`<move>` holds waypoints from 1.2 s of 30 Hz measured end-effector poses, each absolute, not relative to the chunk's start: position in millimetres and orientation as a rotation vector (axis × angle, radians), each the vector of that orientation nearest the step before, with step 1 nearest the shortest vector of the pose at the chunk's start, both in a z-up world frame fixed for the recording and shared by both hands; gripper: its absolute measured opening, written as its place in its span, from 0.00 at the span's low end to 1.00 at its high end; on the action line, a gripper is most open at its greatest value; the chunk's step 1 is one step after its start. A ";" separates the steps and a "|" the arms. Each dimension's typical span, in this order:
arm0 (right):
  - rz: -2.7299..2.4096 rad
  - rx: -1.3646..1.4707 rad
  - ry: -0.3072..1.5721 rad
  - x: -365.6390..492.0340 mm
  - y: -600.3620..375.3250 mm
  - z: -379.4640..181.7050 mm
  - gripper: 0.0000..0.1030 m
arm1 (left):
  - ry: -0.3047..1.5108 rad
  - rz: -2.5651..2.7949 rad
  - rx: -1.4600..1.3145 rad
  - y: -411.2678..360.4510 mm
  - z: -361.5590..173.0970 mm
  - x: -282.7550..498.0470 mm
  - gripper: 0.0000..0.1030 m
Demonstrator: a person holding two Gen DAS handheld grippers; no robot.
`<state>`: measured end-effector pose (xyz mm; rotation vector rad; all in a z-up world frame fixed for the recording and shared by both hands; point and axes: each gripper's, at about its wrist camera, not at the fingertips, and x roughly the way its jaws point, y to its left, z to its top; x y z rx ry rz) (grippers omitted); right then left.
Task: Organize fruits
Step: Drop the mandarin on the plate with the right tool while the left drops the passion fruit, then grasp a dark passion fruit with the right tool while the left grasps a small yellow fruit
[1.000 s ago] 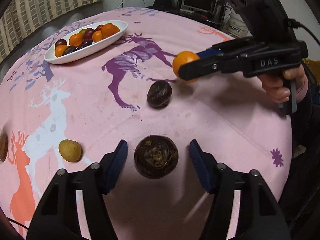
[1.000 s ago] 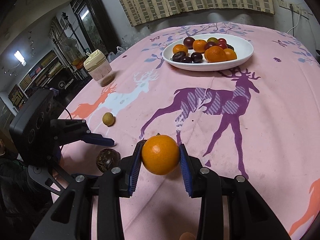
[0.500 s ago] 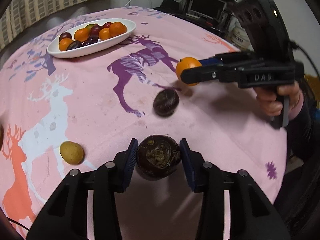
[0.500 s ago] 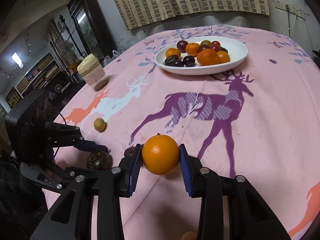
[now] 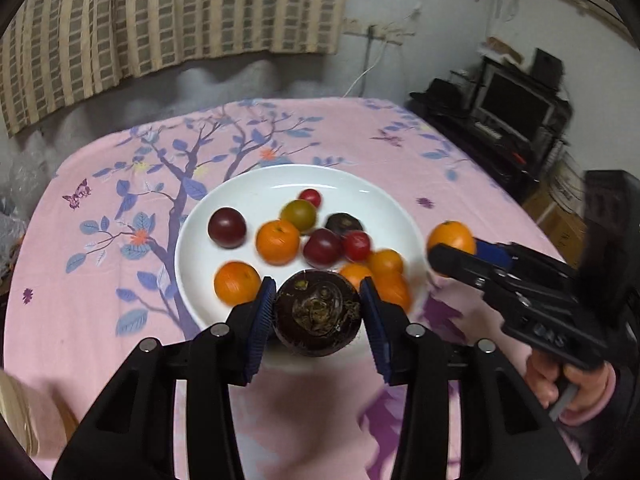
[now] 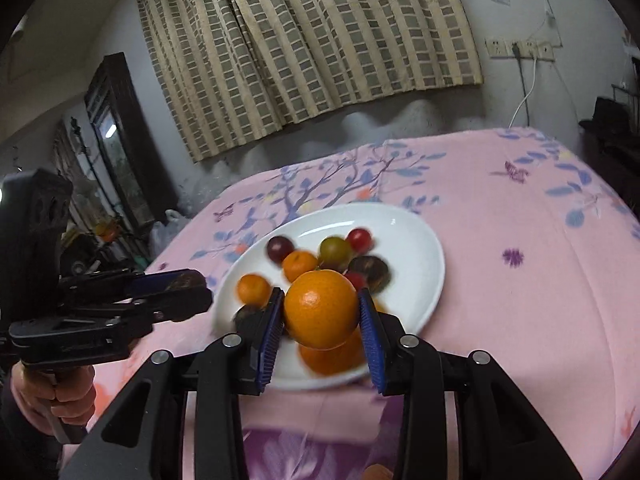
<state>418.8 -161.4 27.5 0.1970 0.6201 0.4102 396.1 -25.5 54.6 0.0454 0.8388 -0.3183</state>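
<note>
A dark, rough-skinned fruit (image 5: 317, 314) sits clamped between the blue pads of the left claw (image 5: 318, 316), held above the near rim of the white plate (image 5: 248, 192). An orange (image 6: 321, 309) is gripped the same way in the right claw (image 6: 322, 320), also over the plate's near edge. In the left wrist view that orange (image 5: 451, 237) hangs just beside the plate's right rim. The plate carries small oranges, dark plums and red and green cherry-like fruits, somewhat blurred, so the exact count is hard to tell. The plate rests on the worktop (image 5: 80, 320), which is covered by a pink cloth printed with a tree. Striped curtains (image 6: 304, 40) hang on the far wall.
</note>
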 end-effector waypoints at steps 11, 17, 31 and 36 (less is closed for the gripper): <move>0.484 0.225 0.646 414.5 -159.0 24.8 0.57 | 0.777 -0.193 0.026 -7.3 56.5 397.5 0.91; 0.628 0.075 0.710 328.3 -135.9 27.8 0.64 | 0.806 -0.201 -0.033 29.9 63.7 311.5 0.93; 0.697 -0.250 0.925 248.2 -80.3 -27.8 0.53 | 0.799 -0.218 0.117 42.0 5.6 164.2 0.93; 0.682 -0.277 0.932 248.7 -79.6 -32.7 0.46 | 0.837 -0.270 0.114 36.9 -6.4 167.6 0.76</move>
